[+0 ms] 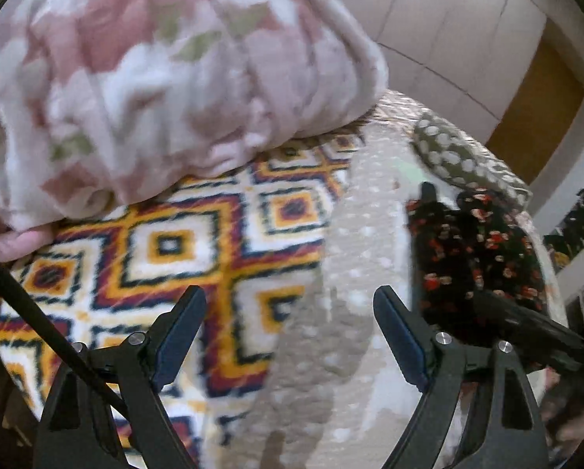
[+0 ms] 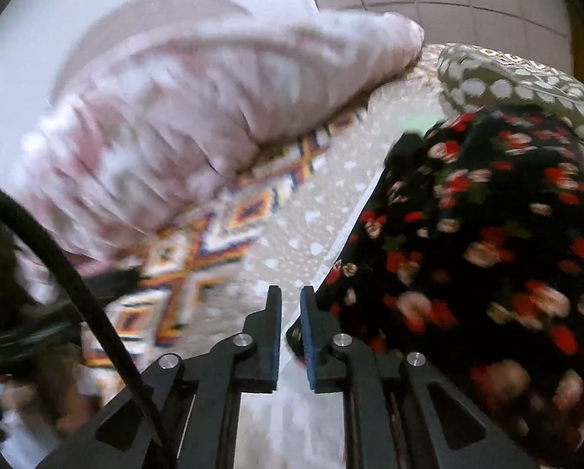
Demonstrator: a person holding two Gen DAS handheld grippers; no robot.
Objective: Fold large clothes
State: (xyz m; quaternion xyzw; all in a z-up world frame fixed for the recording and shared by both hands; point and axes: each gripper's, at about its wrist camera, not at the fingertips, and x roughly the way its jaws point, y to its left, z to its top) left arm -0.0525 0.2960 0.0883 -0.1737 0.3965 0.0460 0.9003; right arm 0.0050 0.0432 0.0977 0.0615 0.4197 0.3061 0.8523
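Note:
A black garment with red and pink flowers (image 2: 487, 234) lies on the bed at the right; it also shows in the left wrist view (image 1: 475, 258). My right gripper (image 2: 291, 301) hovers at its left edge, jaws nearly closed with a narrow gap and nothing visibly between them. My left gripper (image 1: 290, 305) is wide open and empty above the bed cover, left of the garment. The right gripper's body (image 1: 526, 324) shows at the garment's near edge in the left wrist view.
A bulky pink and white fleece blanket (image 1: 155, 78) is piled at the back left. A diamond-patterned blanket (image 1: 174, 250) lies under it on the beige dotted bed cover (image 1: 354, 258). A polka-dot pillow (image 1: 460, 156) sits at the back right. A black cable (image 2: 77, 285) crosses at the left.

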